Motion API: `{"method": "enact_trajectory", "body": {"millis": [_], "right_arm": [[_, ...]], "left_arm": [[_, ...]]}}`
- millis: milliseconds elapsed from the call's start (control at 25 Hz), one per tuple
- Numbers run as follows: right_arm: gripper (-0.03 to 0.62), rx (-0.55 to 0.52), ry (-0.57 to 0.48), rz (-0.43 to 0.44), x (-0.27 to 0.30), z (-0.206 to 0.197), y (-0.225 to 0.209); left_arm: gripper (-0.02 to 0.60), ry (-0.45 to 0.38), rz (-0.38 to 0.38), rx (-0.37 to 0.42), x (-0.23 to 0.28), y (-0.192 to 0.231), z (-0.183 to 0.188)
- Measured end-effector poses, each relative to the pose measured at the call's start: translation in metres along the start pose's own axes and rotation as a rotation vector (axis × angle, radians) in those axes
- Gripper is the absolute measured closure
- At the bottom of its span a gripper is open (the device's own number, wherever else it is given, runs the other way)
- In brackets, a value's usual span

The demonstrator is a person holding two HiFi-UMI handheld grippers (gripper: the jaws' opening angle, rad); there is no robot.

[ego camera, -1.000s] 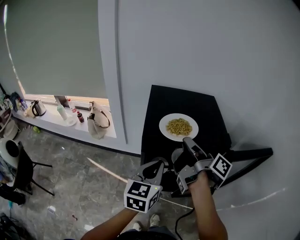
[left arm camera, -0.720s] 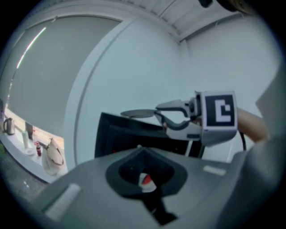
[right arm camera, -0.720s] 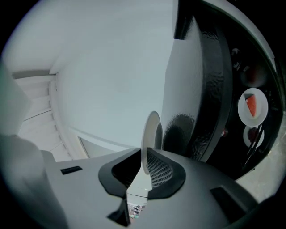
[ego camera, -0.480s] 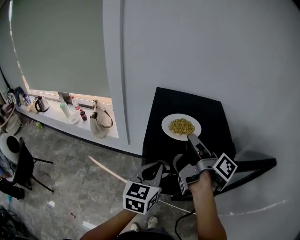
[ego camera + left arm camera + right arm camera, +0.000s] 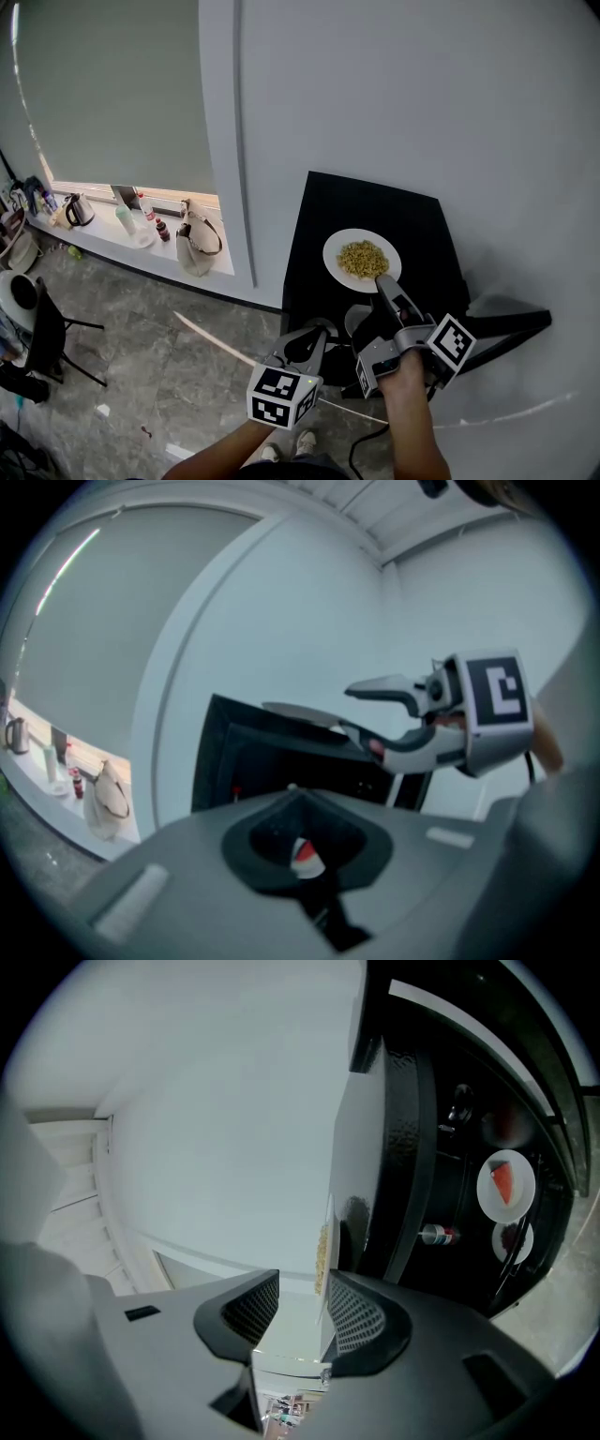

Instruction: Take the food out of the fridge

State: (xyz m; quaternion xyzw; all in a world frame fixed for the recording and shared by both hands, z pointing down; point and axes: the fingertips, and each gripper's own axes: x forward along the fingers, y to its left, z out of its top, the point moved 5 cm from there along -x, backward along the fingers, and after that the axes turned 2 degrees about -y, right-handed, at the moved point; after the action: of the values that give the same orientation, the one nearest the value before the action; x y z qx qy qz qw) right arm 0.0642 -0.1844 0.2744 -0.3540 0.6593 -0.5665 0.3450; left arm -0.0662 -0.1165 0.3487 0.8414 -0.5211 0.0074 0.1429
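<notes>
A white plate of noodles (image 5: 362,258) rests on top of the small black fridge (image 5: 375,202). My right gripper (image 5: 383,283) is at the plate's near rim. Its jaws have just been opening, and the rim stands between them without the pads pressing on it; in the right gripper view (image 5: 302,1283) the plate (image 5: 328,1232) shows edge-on by the right pad. My left gripper (image 5: 315,334) hangs lower left of the fridge, shut and empty. In the left gripper view (image 5: 298,799) the right gripper (image 5: 352,708) reaches over the plate (image 5: 291,711).
The fridge door (image 5: 506,323) stands open to the right. Inside are a plate with a red slice (image 5: 506,1183), a small bottle (image 5: 439,1234) and another plate (image 5: 511,1239). A window sill (image 5: 141,234) with a kettle, bottles and a bag runs along the left, and a chair (image 5: 52,342) stands on the floor.
The right gripper's jaws have parted around the plate's rim. The plate stays on the fridge top. The left gripper has not moved.
</notes>
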Motion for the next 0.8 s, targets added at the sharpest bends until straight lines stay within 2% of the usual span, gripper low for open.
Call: {"method": "enact_trajectory", "body": {"millis": [520, 680, 800], "right_arm": [[0.462, 0.039, -0.027, -0.026, -0.007, 0.004, -0.013], [0.462, -0.003, -0.016, -0.012, -0.020, -0.004, -0.011], [0.464, -0.086, -0.008, -0.014, -0.035, -0.011, -0.011]], "left_arm": [[0.586, -0.001, -0.021, -0.004, 0.001, -0.001, 0.002], [0.586, -0.002, -0.029, -0.001, -0.007, -0.007, 0.002], [0.586, -0.007, -0.036, 0.005, -0.014, -0.011, 0.004]]}}
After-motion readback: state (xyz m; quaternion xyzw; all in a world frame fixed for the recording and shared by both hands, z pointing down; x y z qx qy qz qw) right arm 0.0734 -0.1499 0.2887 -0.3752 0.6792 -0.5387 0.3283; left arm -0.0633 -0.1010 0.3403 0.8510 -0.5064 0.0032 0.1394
